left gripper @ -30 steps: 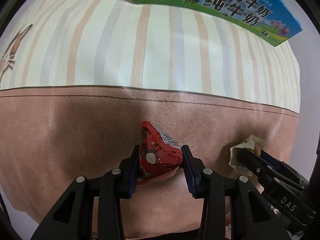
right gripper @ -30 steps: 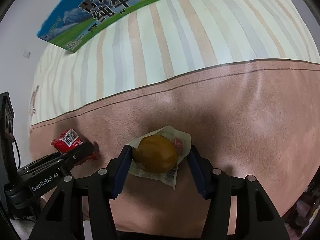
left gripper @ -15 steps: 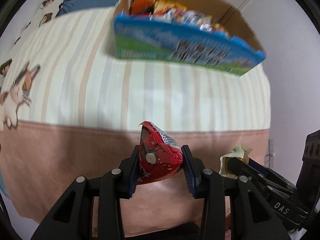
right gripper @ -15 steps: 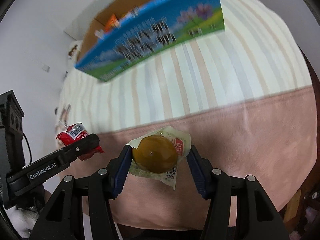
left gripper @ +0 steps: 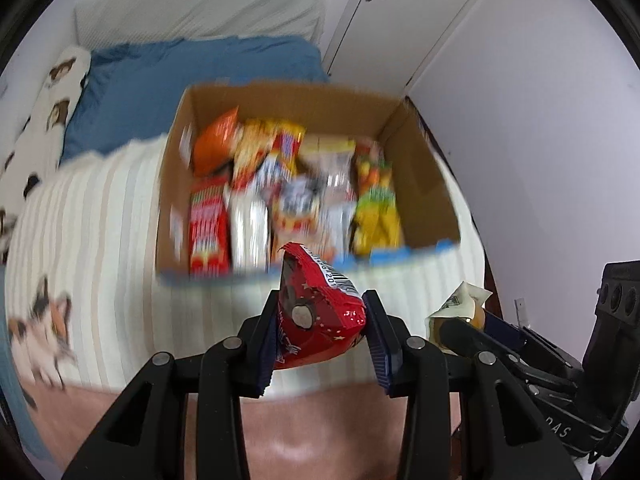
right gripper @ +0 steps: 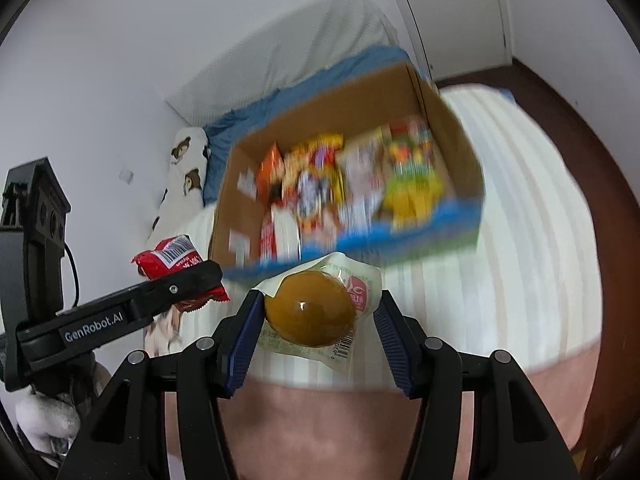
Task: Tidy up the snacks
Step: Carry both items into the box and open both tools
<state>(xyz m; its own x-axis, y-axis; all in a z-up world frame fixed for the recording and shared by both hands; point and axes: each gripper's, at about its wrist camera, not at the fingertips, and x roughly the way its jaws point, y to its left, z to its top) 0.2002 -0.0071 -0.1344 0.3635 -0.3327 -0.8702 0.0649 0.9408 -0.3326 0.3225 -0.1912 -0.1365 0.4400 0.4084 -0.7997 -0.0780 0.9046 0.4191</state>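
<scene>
Inside blurred box (left gripper: 420, 184), snack packs (left gripper: 288, 200) indistinct

We are looking into a bedroom in a home. A bed (left gripper: 100, 220) is filling most of both views, wearing a cream striped cover with a pink band at its near edge. Beyond the cardboard box (left gripper: 424, 184) of snacks sitting on the bed, a blue pillow (left gripper: 160, 80) is lying against a white padded headboard (left gripper: 200, 4). To the right of the headboard, white closet doors (left gripper: 400, 20) are standing shut.
</scene>
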